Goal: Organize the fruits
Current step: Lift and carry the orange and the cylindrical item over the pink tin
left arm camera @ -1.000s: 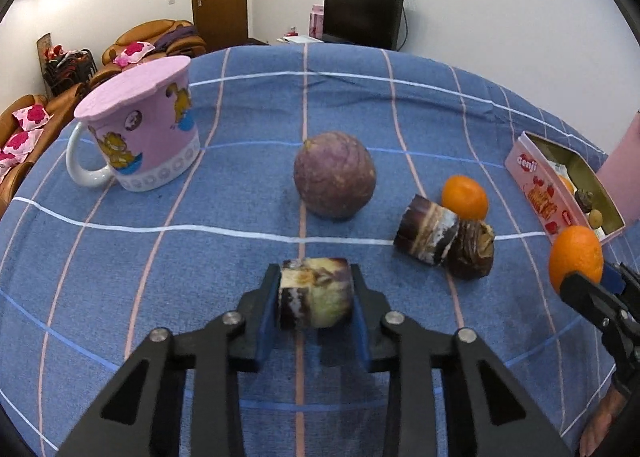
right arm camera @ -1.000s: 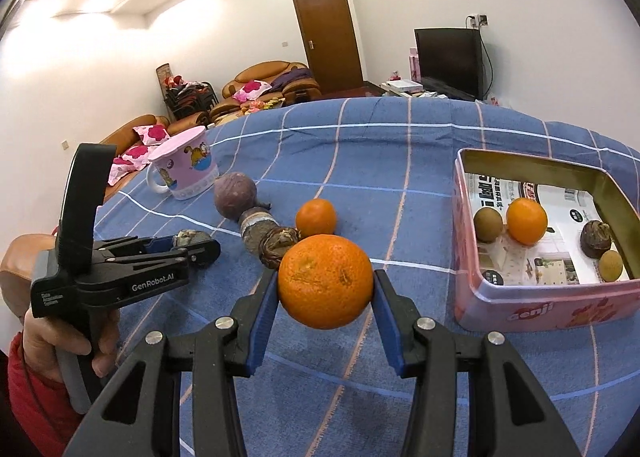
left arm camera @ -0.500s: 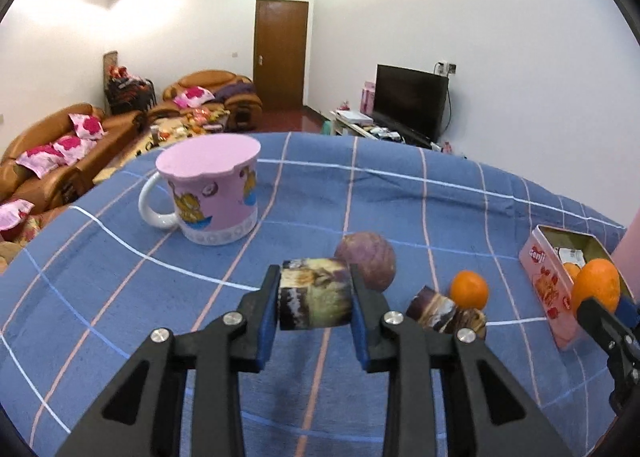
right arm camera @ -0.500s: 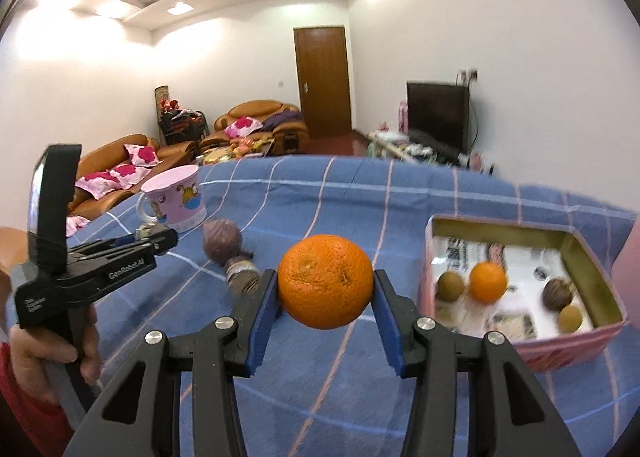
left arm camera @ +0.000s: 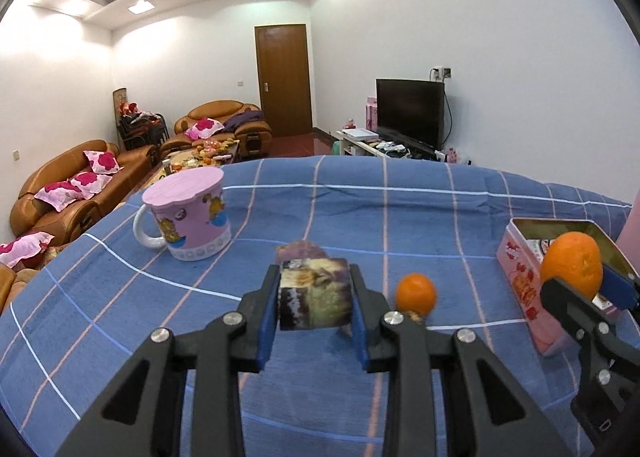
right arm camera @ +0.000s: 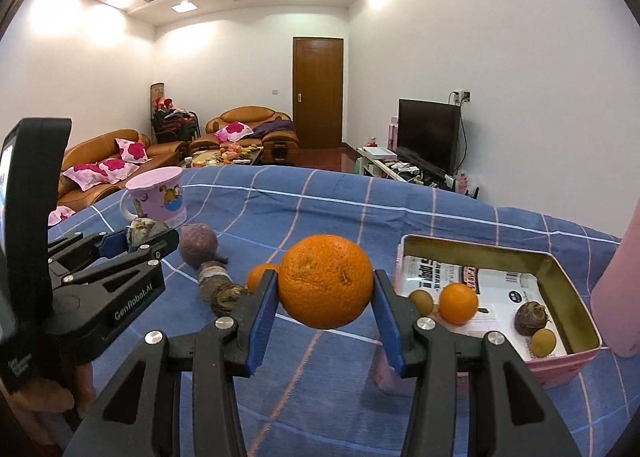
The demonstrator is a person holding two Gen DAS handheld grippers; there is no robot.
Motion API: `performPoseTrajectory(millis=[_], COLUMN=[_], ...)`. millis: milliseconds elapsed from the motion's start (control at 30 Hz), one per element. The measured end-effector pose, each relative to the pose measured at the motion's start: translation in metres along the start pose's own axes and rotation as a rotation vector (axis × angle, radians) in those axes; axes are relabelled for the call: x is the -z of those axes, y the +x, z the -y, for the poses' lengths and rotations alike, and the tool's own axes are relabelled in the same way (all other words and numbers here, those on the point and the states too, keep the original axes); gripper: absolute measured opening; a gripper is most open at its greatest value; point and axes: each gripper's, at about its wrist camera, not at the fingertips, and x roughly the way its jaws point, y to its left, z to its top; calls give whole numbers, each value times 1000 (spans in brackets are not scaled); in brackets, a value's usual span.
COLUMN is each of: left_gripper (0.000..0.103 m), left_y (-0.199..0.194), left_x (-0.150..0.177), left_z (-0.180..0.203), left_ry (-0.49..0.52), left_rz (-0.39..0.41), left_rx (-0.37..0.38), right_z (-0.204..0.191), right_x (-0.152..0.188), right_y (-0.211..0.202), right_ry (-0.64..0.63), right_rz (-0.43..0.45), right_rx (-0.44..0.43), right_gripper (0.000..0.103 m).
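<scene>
The left gripper [left arm camera: 314,311] is clamped on a stubby purple-and-yellow fruit chunk [left arm camera: 315,293], lifted off the blue checked cloth [left arm camera: 420,217] well left of the pink tin [right arm camera: 568,367]. The right gripper [right arm camera: 324,301] squeezes a big orange [right arm camera: 325,280] just beside the tin's near-left corner. Inside the tin lie a small orange [right arm camera: 458,303] and three brownish fruits.

Both wrist views look low across the blue cloth [left arm camera: 420,209] toward the door [right arm camera: 318,93]; both show the mug [left arm camera: 188,217] and tin [right arm camera: 560,269].

Blue checked cloth [left arm camera: 400,209], pink mug [left arm camera: 188,217], orange fruit [right arm camera: 325,281], pink tin [right arm camera: 560,367].
</scene>
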Motion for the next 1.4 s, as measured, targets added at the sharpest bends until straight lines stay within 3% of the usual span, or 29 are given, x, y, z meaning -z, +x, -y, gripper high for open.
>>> performPoseTrajectory(millis=[1400], left_gripper=[33], left_y=[-9], left_x=[-8], left_z=[145], left_ry=[102], left_rz=[19], left_rx=[142], right_z=[125], right_x=[3], right_y=[-27], right_ry=[102], right_rz=[22], right_rx=[153], right_gripper=[49])
